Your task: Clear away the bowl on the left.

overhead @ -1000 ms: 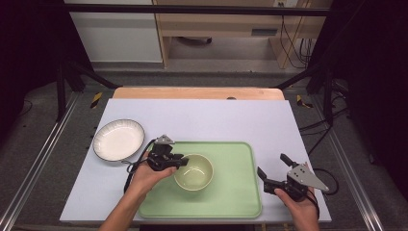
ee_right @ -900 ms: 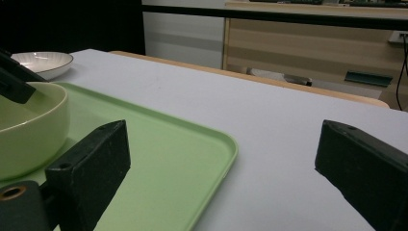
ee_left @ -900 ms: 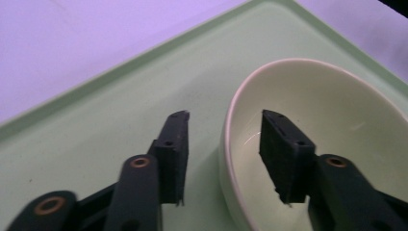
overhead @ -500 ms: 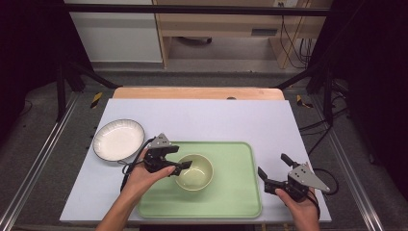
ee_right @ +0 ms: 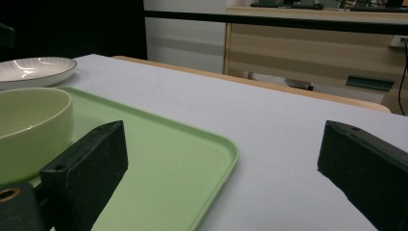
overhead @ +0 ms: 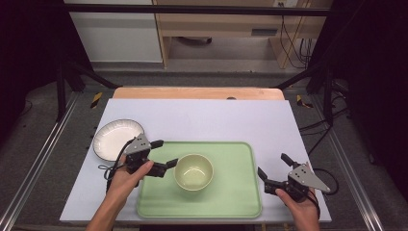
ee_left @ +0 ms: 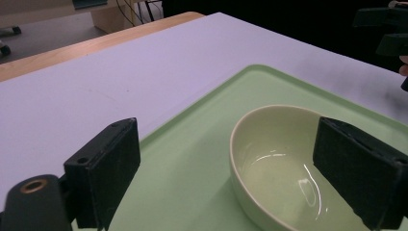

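Note:
A pale green bowl (overhead: pixel 194 171) stands upright and empty on the left half of a green tray (overhead: pixel 231 197). My left gripper (overhead: pixel 164 154) is open just left of the bowl, one jaw close to its rim, nothing held. In the left gripper view the bowl (ee_left: pixel 279 168) lies ahead on the tray (ee_left: pixel 192 163), with one jaw in front of its inside and the other over the tray. My right gripper (overhead: pixel 274 167) stands open at the tray's right edge, empty. In the right gripper view the tray (ee_right: pixel 168 159) and the bowl (ee_right: pixel 29 125) lie to the left.
A white plate (overhead: pixel 118 139) sits on the white table sheet (overhead: pixel 216 120) left of the tray, behind the left gripper; it also appears as the plate (ee_right: pixel 33 70) far off. A wooden strip (overhead: pixel 192 93) edges the table's far side. Dark frame posts stand at both sides.
My left gripper has drawn back to the left, away from the bowl's rim. The bowl, the tray and the right gripper have stayed put.

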### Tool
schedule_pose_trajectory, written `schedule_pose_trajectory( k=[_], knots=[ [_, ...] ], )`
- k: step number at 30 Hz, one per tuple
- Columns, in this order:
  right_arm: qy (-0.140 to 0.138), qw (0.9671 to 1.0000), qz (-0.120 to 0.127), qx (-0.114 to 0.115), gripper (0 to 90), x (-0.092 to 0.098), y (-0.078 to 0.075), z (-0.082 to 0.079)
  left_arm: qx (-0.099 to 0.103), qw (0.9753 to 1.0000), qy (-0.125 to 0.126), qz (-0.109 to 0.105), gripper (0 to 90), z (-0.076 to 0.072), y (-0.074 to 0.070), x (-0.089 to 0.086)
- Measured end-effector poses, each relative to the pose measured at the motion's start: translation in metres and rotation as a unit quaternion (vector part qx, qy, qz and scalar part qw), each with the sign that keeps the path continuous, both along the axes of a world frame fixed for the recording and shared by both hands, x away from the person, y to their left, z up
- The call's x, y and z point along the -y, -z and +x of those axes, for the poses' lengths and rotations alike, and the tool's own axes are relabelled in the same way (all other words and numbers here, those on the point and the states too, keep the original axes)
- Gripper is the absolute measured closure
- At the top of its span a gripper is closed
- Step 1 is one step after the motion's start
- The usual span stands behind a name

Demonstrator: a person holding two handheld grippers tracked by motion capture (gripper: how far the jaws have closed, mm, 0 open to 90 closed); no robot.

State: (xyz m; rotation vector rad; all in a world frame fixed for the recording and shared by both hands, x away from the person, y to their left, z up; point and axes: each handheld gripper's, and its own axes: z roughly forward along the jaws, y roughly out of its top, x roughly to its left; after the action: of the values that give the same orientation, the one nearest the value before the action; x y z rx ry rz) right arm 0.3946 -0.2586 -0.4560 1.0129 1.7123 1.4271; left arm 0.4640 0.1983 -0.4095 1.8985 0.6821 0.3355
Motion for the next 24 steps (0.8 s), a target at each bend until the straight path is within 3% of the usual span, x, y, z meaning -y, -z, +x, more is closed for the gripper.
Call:
schedule_pose_trajectory(
  k=[11, 13, 24],
  knots=[
    [-0.003, 1.0, 0.003, 0.007, 2.4, 0.0, -0.001, -0.002, 0.018, 0.9994, -0.012, -0.026, 3.7, -0.001, -0.005, -0.023],
    [-0.004, 0.9999, 0.002, 0.009, 2.2, 0.001, -0.001, -0.001, 0.016, 0.9987, -0.022, -0.043, 3.4, -0.002, -0.006, -0.032],
    [-0.005, 0.9999, 0.001, 0.01, 1.9, 0.001, -0.001, -0.002, 0.024, 0.9975, -0.047, -0.047, 3.4, -0.003, -0.006, -0.054]
  ],
)
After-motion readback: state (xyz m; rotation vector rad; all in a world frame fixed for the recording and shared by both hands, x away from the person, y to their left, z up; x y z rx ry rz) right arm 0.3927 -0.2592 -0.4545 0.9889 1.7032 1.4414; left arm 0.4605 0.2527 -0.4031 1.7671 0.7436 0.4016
